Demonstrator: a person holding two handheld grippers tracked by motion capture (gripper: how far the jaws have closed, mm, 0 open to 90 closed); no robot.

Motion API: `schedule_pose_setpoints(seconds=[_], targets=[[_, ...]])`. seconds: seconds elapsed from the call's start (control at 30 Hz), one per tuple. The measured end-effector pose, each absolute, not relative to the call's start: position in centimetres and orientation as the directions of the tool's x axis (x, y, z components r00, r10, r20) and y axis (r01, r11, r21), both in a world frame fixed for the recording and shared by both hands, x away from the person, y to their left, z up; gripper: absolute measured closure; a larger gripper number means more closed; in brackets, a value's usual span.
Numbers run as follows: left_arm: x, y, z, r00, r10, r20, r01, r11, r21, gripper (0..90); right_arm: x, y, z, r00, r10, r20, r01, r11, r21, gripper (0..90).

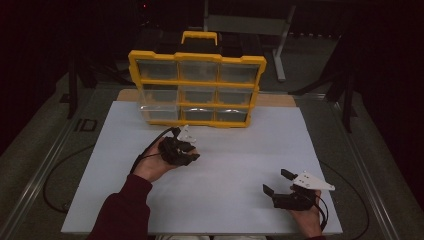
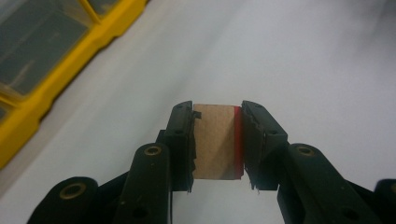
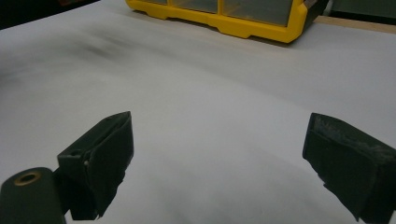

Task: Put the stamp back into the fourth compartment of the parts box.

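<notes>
My left gripper [image 2: 217, 142] is shut on a small tan block with a red edge [image 2: 215, 140], which sits squarely between both pads. In the high view that gripper [image 1: 189, 152] hangs over the white sheet just in front of the yellow organizer [image 1: 197, 59], with a hand in a dark red sleeve holding it. The block itself is hidden there by the gripper. My right gripper [image 1: 278, 183] rests near the sheet's front right, jaws wide apart. Its own view shows the right gripper [image 3: 219, 154] with nothing but bare white surface between the fingers.
The yellow organizer [image 3: 261, 25] stands upright at the back of the white sheet [image 1: 240, 165], showing rows of clear drawers and a handle on top. Cables trail off the table's left side. Dark floor and metal frame legs lie behind.
</notes>
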State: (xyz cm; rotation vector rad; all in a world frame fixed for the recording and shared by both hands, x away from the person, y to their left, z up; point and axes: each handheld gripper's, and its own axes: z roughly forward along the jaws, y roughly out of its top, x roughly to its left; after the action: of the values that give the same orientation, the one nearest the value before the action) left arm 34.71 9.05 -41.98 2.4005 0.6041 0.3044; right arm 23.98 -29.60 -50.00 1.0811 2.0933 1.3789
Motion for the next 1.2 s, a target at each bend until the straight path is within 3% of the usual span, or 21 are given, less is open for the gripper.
schedule_pose_setpoints(seconds=[1.2], targets=[[36.4, 10.6, -37.4, 0.831, 0.552, 0.067, 0.357, -0.622, 0.697, 66.4, 24.0, -29.5, -50.1, -0.623, 0.778, 0.08, 0.385, 0.216, 0.897, 8.9]])
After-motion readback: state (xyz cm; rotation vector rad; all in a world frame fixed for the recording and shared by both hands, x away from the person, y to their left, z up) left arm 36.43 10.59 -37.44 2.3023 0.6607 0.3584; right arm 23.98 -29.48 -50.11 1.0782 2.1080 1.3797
